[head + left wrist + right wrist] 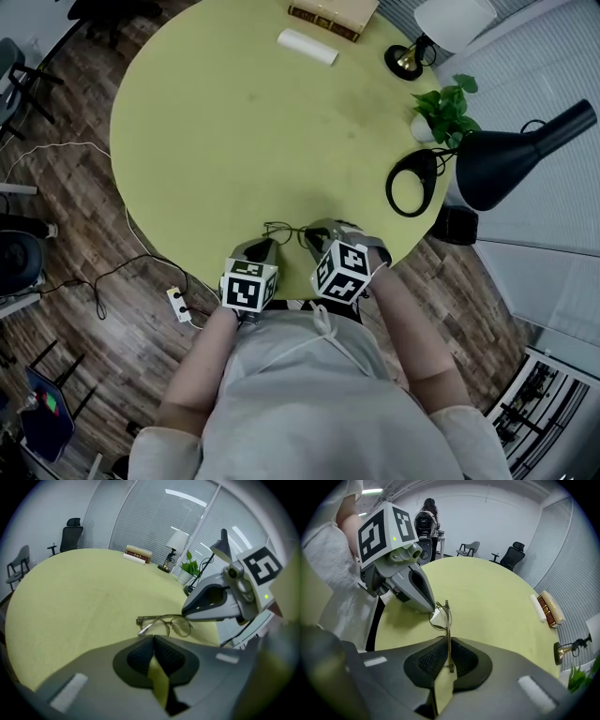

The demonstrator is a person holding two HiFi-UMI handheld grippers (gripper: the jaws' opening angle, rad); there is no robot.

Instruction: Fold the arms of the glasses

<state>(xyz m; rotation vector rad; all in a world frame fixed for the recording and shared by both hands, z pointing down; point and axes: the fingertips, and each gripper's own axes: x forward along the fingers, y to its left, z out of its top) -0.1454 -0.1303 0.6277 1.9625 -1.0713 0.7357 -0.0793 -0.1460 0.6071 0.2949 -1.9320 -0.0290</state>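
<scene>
Thin metal-framed glasses (286, 230) lie near the front edge of the round yellow-green table (234, 122). My left gripper (265, 247) is at their left end. In the left gripper view its pads (140, 656) meet at the tips, and the end of one glasses arm (145, 629) runs into that seam; the lenses (180, 625) lie just beyond. My right gripper (317, 234) is at the right end. In the right gripper view its pads (464, 660) are shut on the other thin arm (448, 648), with the frame (443, 616) seen edge-on ahead and the left gripper (415, 590) touching its far end.
At the table's far side lie a book (333, 17) and a white roll (307, 46). A small lamp (405, 61), a potted plant (445, 108) and a black desk lamp (525, 155) with a ring base (412, 183) stand at the right. A power strip (178, 305) lies on the floor.
</scene>
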